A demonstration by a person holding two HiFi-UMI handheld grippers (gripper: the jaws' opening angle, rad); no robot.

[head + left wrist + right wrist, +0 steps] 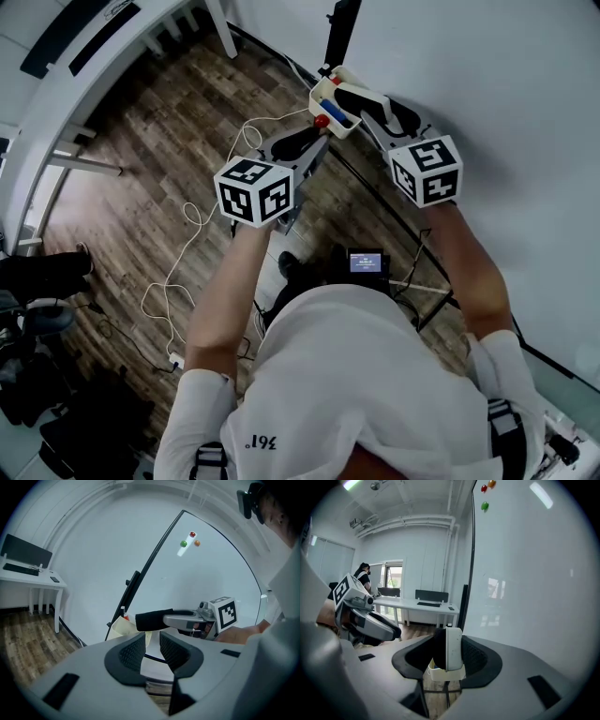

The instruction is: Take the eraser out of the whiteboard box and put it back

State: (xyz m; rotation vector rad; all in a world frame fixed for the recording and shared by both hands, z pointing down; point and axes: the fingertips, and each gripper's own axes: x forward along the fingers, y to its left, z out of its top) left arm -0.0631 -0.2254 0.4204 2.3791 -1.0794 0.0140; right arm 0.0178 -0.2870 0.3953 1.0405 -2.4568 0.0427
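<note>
My right gripper (446,645) is shut on the eraser (453,649), a white block with a dark felt side, held upright between the pads. Directly under it is the cream whiteboard box (440,672). In the head view the box (328,94) hangs at the whiteboard's lower edge, with a red-capped marker and a blue item inside. The right gripper (364,101) hovers just over its right end with the eraser (359,91). My left gripper (314,142) sits just left of the box, open and empty. In the left gripper view its jaws (152,651) stand apart, facing the box (125,629).
The whiteboard (497,66) fills the right side, with coloured magnets (190,538) high on it. Its dark stand legs reach the wooden floor, where a white cable (178,272) loops. A white desk (28,573) with a keyboard stands at the left.
</note>
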